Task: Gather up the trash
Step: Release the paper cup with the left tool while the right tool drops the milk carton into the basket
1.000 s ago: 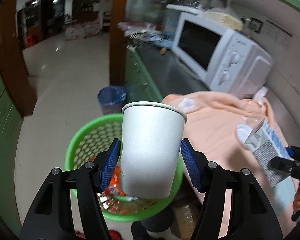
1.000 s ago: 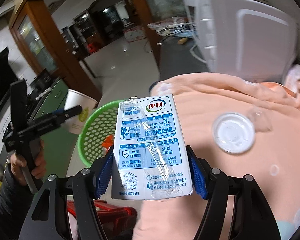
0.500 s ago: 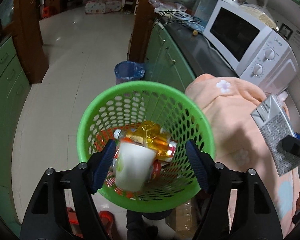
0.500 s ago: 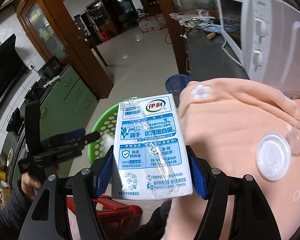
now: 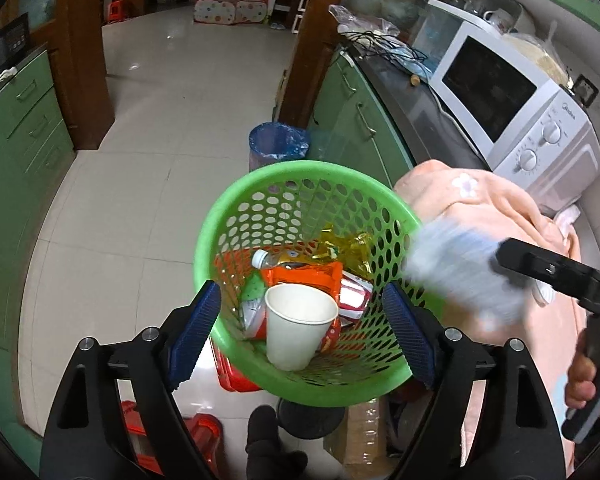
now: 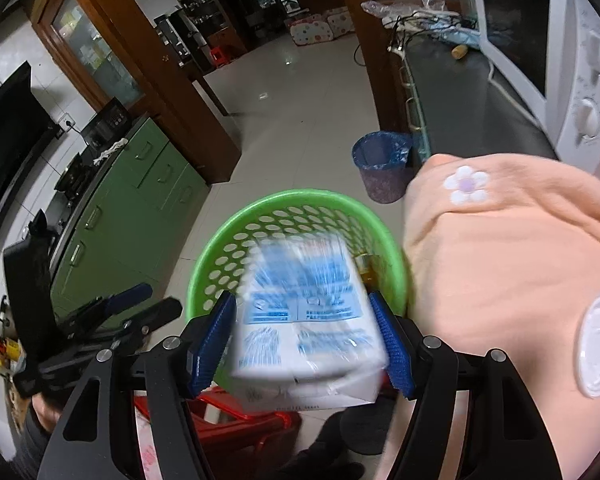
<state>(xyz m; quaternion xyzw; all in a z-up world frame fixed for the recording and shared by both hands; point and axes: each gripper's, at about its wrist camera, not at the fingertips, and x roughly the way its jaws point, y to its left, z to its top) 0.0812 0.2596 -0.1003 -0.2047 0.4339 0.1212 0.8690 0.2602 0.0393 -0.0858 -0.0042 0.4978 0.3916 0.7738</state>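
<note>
Below the left gripper (image 5: pixel 302 332), whose blue-padded fingers stand wide apart with nothing between them, sits a green perforated basket (image 5: pixel 236 216). Inside the basket a white paper cup (image 5: pixel 298 326) stands upright, mouth up, on top of other rubbish: an orange snack wrapper (image 5: pixel 306 276), a yellow foil wrapper (image 5: pixel 342 242), a red and white can (image 5: pixel 354 294) and a small bottle with a white cap (image 5: pixel 262 258). The cup is clear of both fingers.

The right gripper (image 6: pixel 308 334) reaches over the near rim of the same basket (image 6: pixel 220 248). A white and blue milk carton (image 6: pixel 306 312), motion-blurred, lies between its blue pads, tilted forward over the basket opening. There is a slim gap beside each pad, so the jaws look parted and not pressing on the carton. From the left camera the carton (image 5: pixel 456 276) is a pale blue smear at the basket's right edge.

To the right of the basket lies a peach blanket (image 6: pixel 500 248) with a small white flower patch. A white plastic lid (image 6: pixel 598 346) rests on it, well apart from the basket. Behind the blanket a white microwave (image 5: pixel 516 96) stands on a dark counter. On the tiled floor beyond the basket is a small bin with a blue liner (image 5: pixel 278 146).
</note>
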